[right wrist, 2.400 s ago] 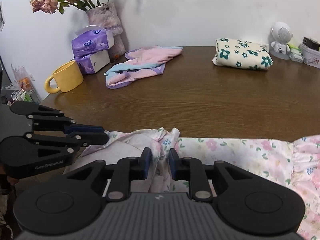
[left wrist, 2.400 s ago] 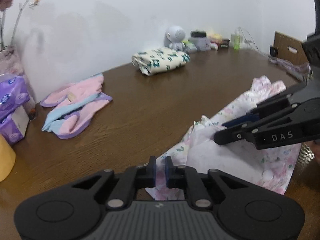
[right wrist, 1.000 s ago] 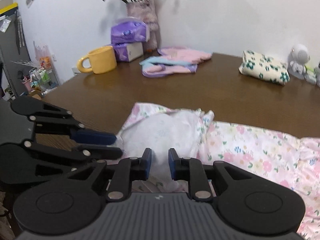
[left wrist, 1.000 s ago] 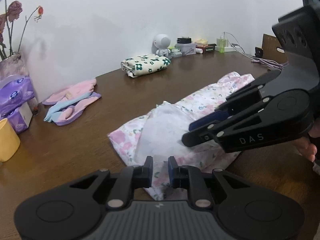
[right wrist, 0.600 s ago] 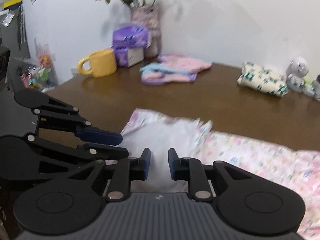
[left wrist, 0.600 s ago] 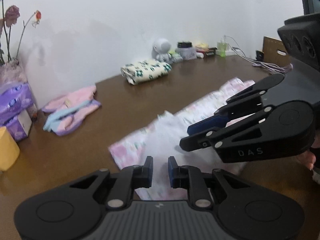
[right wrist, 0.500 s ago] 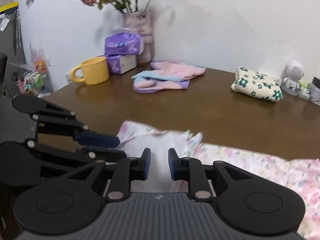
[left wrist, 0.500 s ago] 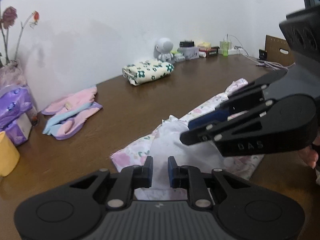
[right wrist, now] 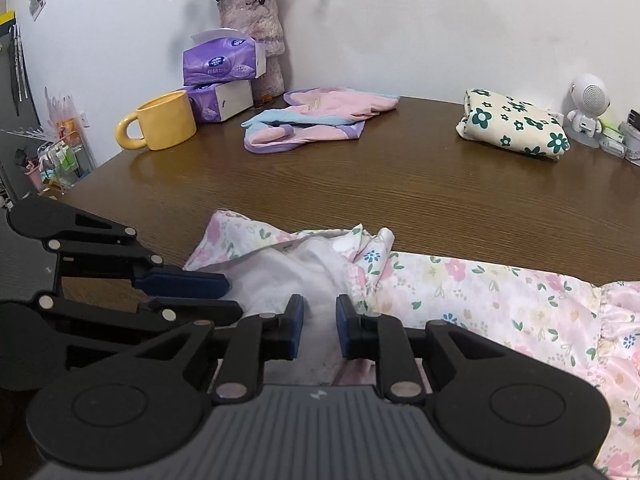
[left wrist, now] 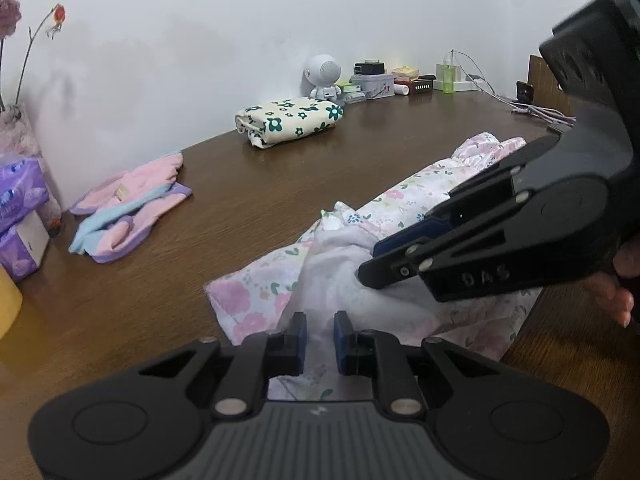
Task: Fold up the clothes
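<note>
A pink floral garment (left wrist: 416, 204) lies along the near edge of the brown table (left wrist: 260, 184), its white lining (left wrist: 340, 276) turned up at the near end. It also shows in the right wrist view (right wrist: 480, 292). My left gripper (left wrist: 320, 336) is open, its jaws a small gap apart over the garment's near edge. My right gripper (right wrist: 319, 328) is open over the white lining (right wrist: 288, 276). Each gripper shows in the other's view, the right (left wrist: 376, 264) and the left (right wrist: 228, 296), with cloth beneath them.
A pink, blue and purple garment (right wrist: 316, 120) lies unfolded at the back. A folded cream cloth with green flowers (right wrist: 516, 124) sits near a white robot toy (right wrist: 588, 108). A yellow mug (right wrist: 160, 126), tissue packs (right wrist: 220, 60) and a vase (right wrist: 256, 28) stand at the back left.
Both grippers pulled back and lifted, then lowered toward the garment's near end again. Their jaws stand slightly wider than 2.4 s ago. The garment has shifted further onto the table.
</note>
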`<state>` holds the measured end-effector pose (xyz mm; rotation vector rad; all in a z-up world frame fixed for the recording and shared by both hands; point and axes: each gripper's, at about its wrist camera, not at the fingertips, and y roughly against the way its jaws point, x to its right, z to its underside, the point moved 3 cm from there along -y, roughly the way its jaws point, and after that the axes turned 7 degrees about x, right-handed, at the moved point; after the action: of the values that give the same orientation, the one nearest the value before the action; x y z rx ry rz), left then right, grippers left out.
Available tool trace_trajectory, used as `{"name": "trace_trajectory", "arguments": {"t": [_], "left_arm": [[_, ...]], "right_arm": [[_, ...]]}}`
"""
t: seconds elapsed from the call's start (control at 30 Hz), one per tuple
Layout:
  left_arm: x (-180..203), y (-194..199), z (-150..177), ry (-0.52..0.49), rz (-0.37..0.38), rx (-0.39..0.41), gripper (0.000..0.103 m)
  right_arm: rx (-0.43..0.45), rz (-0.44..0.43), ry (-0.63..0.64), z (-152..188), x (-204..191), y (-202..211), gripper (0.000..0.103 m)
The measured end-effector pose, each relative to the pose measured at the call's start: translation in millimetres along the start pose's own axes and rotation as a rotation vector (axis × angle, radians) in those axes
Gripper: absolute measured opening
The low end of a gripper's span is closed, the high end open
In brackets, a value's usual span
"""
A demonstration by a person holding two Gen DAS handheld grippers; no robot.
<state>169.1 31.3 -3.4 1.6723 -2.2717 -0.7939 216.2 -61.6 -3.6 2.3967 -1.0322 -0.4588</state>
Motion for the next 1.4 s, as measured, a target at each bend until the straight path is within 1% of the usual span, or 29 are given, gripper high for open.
{"name": "trace_trajectory", "arguments": {"t": [0.07,0.17,0.27,0.43,0.5,0.63,0.77,0.83,0.9,0.97,1.07,1.17,1.3,1.4], "left_arm": [[-1.0,8.8,-7.4,0.001,0.001,0.037,0.016],[-10.6,16.1,-21.6,0.026,-0.02,0.082,0.016],[-20.7,4.0,-28.7,0.03,-0.045,0.058,0.015],[-29.0,-24.3,-21.7,0.06,-0.019,-0.011,0.012],[-29.6,-31.9,-16.3,0.062,-0.011,-0.032,0.012],[-32.1,-32.6,-10.4,0.074,0.002,-0.023,0.013],[-31.9,-30.3,-9.5,0.076,-0.003,-0.013,0.013],[-29.1,-20.8,-13.6,0.075,-0.014,0.014,0.013],[-24.2,-4.6,-17.2,0.058,-0.006,0.058,0.014],[-21.0,-0.7,-15.8,0.058,-0.001,0.051,0.014],[-18.0,-5.0,-9.6,0.049,-0.007,0.017,0.014],[-18.1,-14.4,-1.2,0.036,-0.021,-0.024,0.014],[-20.8,-13.2,2.2,0.044,-0.01,-0.012,0.013],[-18.4,-12.7,3.1,0.024,-0.02,-0.004,0.013]], "right_arm": [[0.028,-0.014,-0.007,-7.8,0.0,7.2,0.019],[0.082,0.005,0.013,-23.1,0.1,14.7,0.019],[0.066,0.009,0.02,-27.8,-0.7,2.9,0.019],[0.014,-0.001,0.016,-29.7,-3.0,-21.8,0.019],[-0.006,0.002,0.007,-25.4,-1.2,-28.0,0.018],[-0.016,0.002,-0.005,-16.1,1.7,-33.2,0.018],[0.007,0.013,0.018,-11.8,-1.9,-31.9,0.017],[0.017,0.016,0.009,-13.5,-2.2,-28.3,0.018],[0.063,0.002,0.003,-19.7,-4.6,-13.1,0.018],[0.088,0.002,0.03,-23.0,-10.1,-0.8,0.018],[0.063,-0.011,0.056,-19.2,-14.1,-1.8,0.018],[0.033,-0.016,0.052,-12.5,-12.6,-12.3,0.018],[0.015,-0.01,0.04,-4.6,-6.5,-18.4,0.016],[0.014,-0.002,0.042,-1.5,-5.8,-19.1,0.015]]}}
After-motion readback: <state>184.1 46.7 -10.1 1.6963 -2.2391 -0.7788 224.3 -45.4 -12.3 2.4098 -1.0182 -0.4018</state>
